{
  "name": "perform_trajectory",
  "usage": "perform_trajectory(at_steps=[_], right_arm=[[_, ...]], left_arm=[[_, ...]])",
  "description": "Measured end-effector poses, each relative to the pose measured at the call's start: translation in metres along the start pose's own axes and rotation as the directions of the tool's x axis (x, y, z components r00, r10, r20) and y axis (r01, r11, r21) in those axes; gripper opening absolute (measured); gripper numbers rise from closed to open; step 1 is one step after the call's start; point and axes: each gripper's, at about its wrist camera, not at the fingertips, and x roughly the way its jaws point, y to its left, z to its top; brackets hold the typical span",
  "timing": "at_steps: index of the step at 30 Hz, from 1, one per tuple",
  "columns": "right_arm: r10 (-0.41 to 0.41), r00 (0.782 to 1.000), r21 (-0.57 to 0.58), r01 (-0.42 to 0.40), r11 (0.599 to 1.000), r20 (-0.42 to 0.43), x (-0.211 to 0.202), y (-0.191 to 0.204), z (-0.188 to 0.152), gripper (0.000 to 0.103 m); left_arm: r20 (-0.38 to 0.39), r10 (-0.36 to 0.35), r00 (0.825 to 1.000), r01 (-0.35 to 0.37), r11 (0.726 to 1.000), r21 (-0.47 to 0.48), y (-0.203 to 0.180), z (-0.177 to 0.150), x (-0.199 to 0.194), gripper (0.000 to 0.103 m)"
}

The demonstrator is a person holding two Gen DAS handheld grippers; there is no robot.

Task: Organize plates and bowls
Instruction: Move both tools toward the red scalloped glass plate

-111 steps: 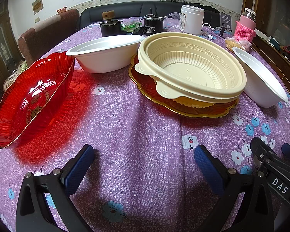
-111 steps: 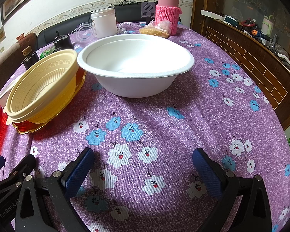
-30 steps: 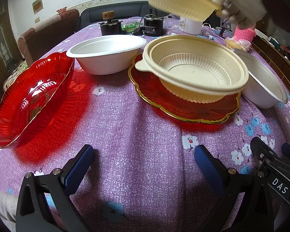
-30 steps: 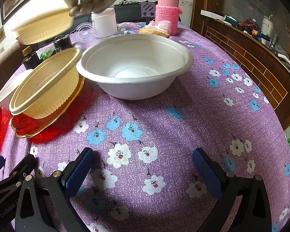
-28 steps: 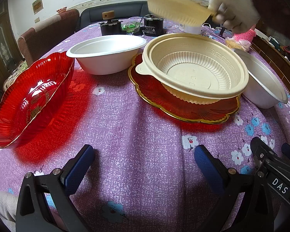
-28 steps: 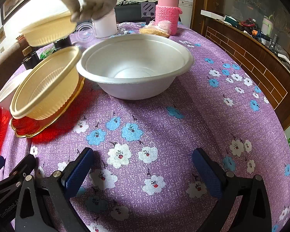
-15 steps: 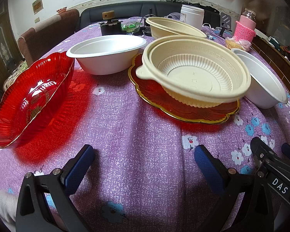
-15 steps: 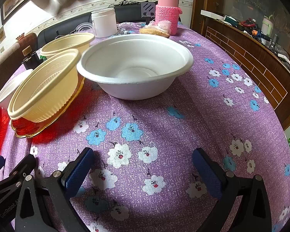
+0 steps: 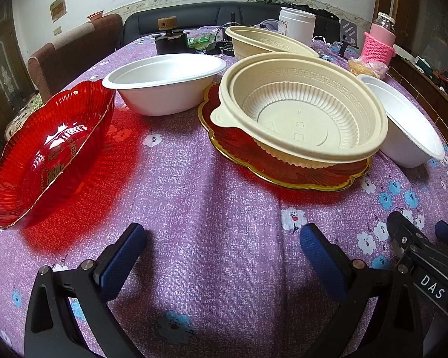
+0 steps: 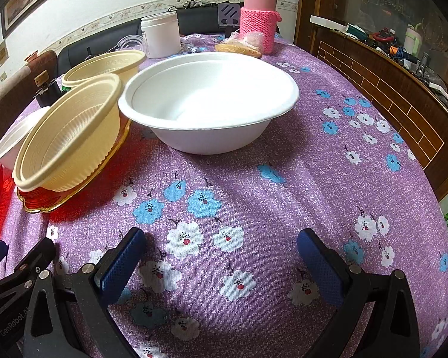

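Both tongs (image 9: 222, 252) (image 10: 219, 252) gape over bare tablecloth (image 9: 224, 208) before bowls.

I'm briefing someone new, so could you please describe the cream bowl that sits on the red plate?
On the purple flowered tablecloth, find the flat red plate with the gold scalloped rim between two white bowls. The ribbed cream bowl rests tilted on it. Unlike the matching cream bowl behind it, it sits on a plate.

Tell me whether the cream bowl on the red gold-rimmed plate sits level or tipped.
Tipped. The cream bowl leans on the red gold-rimmed plate, its rim slanted and one side lifted.
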Motion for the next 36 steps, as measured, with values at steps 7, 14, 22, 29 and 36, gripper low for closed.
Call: perform_trajectory(at_steps=[7, 14, 22, 29, 36], right_arm=[[-0.001, 1.000, -0.002, 0.001, 1.000, 0.000, -0.001, -0.001, 0.001, 0.102], [0.013, 1.000, -0.013, -0.013, 1.000, -0.020, -0.005, 0.001, -0.004, 0.102], [-0.010, 0.999, 0.029, 0.011, 1.000, -0.038, -0.021, 0.001, -0.029, 0.102], [-0.005, 0.999, 0.025, 0.006, 1.000, -0.054, -0.029, 0.002, -0.036, 0.102], [-0.008, 0.998, 0.009, 0.009, 1.000, -0.059, -0.033, 0.004, -0.041, 0.102]], left_arm=[[0.000, 0.003, 1.000, -0.003, 1.000, -0.001, 0.000, 0.000, 0.000, 0.103], [-0.016, -0.022, 1.000, 0.023, 0.999, 0.033, -0.001, -0.007, -0.005, 0.103], [-0.031, -0.042, 0.999, 0.044, 0.997, 0.059, 0.005, -0.020, -0.016, 0.103], [-0.066, -0.114, 0.991, 0.122, 0.984, 0.133, 0.009, -0.029, -0.029, 0.094], [0.191, -0.248, 0.950, 0.237, 0.968, 0.080, 0.071, -0.038, -0.130, 0.085]])
